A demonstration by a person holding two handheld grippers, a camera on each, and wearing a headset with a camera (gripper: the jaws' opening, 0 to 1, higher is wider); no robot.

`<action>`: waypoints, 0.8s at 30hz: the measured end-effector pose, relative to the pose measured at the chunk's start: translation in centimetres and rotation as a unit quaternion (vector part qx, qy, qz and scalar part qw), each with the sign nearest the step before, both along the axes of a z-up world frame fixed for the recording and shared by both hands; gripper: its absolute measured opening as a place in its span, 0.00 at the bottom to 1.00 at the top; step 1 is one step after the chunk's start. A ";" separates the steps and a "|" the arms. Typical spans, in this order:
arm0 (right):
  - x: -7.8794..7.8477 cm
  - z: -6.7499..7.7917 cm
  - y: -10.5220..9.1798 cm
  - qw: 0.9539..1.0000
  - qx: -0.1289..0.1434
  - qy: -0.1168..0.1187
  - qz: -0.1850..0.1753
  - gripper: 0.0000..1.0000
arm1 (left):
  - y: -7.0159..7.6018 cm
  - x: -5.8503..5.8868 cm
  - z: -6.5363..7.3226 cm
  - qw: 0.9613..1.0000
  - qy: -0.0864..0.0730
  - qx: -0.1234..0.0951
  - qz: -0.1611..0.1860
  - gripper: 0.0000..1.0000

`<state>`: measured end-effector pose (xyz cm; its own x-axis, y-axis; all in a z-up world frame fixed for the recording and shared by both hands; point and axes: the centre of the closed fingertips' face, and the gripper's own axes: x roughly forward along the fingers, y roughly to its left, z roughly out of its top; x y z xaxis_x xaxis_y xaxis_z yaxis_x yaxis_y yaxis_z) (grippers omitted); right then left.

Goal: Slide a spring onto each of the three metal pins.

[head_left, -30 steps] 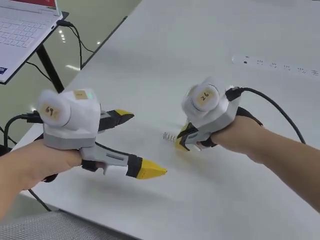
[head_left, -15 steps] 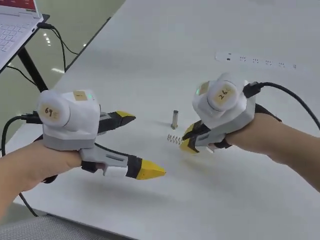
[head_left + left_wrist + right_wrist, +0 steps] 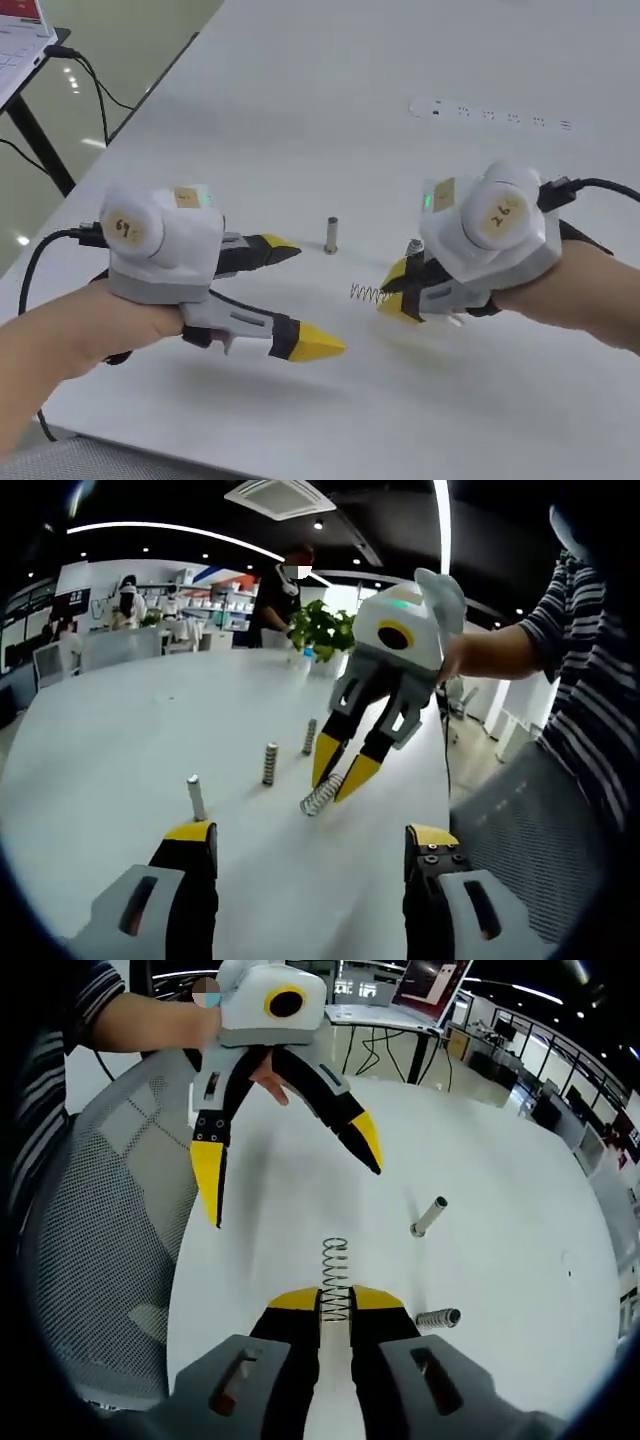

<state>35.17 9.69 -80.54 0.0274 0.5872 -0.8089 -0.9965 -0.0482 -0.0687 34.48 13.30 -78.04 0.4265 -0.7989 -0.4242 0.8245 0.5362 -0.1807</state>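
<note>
Luckily the right gripper [image 3: 397,296] pinched one end of the spring [image 3: 366,292] tight near the bare pin [image 3: 331,234], and the left gripper [image 3: 305,296] hung wide open, but the bendy spring might wobble and miss the pin's top.

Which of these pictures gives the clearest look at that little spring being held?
The right gripper view: the spring sticks straight out from the right gripper, shut on it, coils distinct. The head view shows it small, jutting sideways from that gripper. The left gripper view shows it slanted at the tips.
</note>
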 end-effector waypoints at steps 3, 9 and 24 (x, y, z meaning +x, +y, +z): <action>-0.4 0.3 -0.5 1.000 0.005 -0.005 0.005 0.08 | -1.0 0.1 -0.1 1.000 -0.002 -0.002 -0.014 0.65; -1.1 0.9 -1.5 1.000 0.015 -0.012 0.008 0.08 | -2.9 0.3 0.1 0.999 -0.016 -0.007 -0.038 0.48; -1.3 2.2 -2.4 0.999 0.026 -0.030 0.012 0.08 | -5.4 0.1 0.5 0.995 -0.040 -0.021 -0.089 0.18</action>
